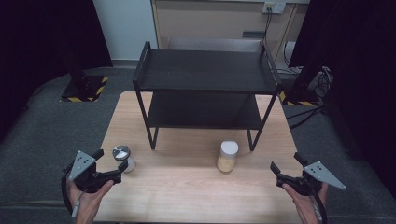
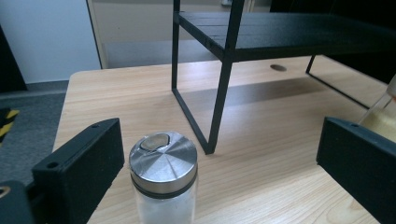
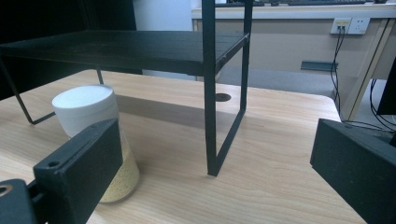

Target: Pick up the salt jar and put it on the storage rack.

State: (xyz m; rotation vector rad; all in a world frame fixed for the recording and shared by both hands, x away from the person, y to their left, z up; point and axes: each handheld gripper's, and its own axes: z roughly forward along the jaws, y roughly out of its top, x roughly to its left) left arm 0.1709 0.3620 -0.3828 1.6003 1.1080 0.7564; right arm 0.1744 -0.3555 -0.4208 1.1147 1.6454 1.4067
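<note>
A small glass shaker with a shiny metal lid (image 1: 123, 157) (image 2: 163, 179) stands on the wooden table (image 1: 187, 186) at the left. My left gripper (image 1: 111, 164) (image 2: 219, 172) is open, its jaws on either side of the shaker without touching it. A jar of yellow grains with a white lid (image 1: 228, 156) (image 3: 95, 135) stands right of centre. My right gripper (image 1: 286, 169) (image 3: 215, 177) is open near the table's right edge, to the right of that jar, with nothing between its jaws.
A black two-tier metal rack (image 1: 205, 91) (image 2: 224, 70) (image 3: 210, 84) stands at the back of the table, both shelves bare. Dark grey floor surrounds the table; cables and a wall socket (image 1: 273, 7) lie behind at the right.
</note>
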